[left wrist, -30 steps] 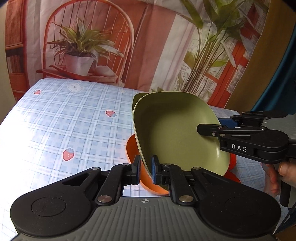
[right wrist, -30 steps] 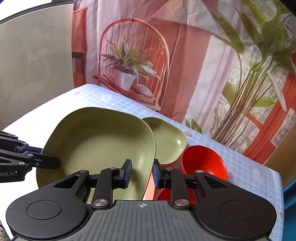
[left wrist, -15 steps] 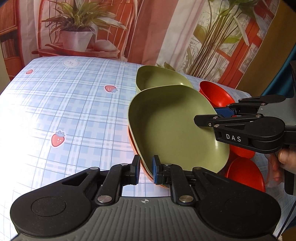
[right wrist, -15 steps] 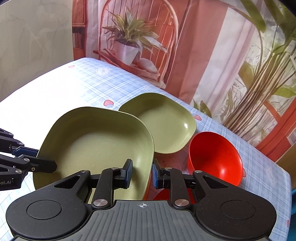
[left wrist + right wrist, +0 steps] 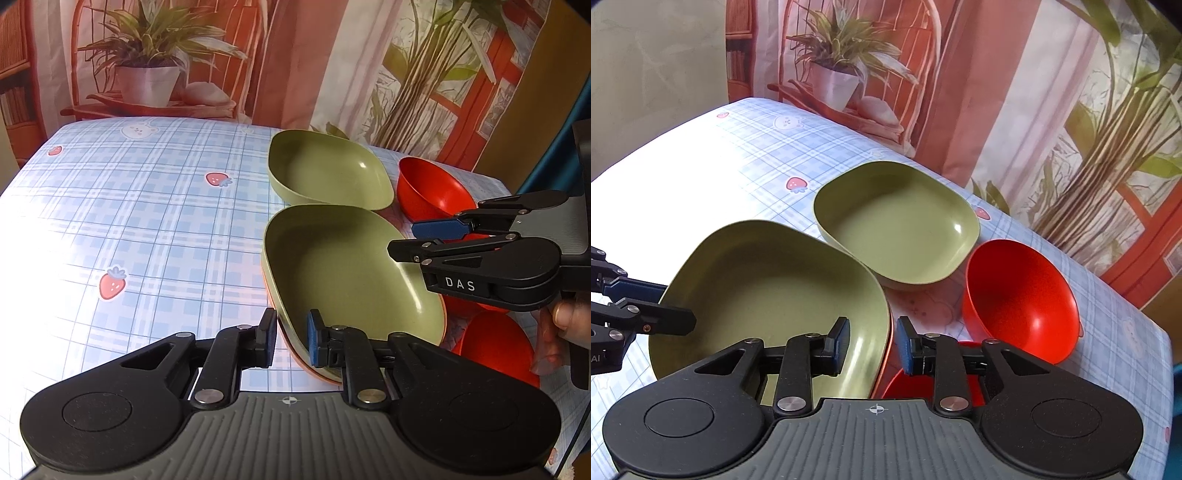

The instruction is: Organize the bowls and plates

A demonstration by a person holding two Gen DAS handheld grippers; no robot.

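A large green plate [image 5: 347, 273] [image 5: 768, 295] lies on an orange plate [image 5: 284, 332] whose rim [image 5: 885, 354] shows beneath it. My left gripper [image 5: 291, 341] [image 5: 677, 306] straddles the plate's near rim; its jaws are opening and the pads stand off the rim. On the opposite rim, my right gripper [image 5: 871, 345] [image 5: 402, 240] is opening too, the edge loose between its pads. A smaller green dish [image 5: 325, 177] [image 5: 897, 225] sits just behind. A red bowl [image 5: 432, 192] [image 5: 1019, 299] leans beside it.
The table wears a blue plaid cloth [image 5: 147, 221] with strawberry prints. Two more red bowls [image 5: 495, 347] [image 5: 908, 384] sit by the right gripper. A person's hand [image 5: 565, 317] holds that gripper. The table's right edge [image 5: 1167, 350] is near; a printed curtain hangs behind.
The large green plate came down from a raised tilt onto the orange plate. Both grippers sank with it, and their jaws have spread apart from the rim.
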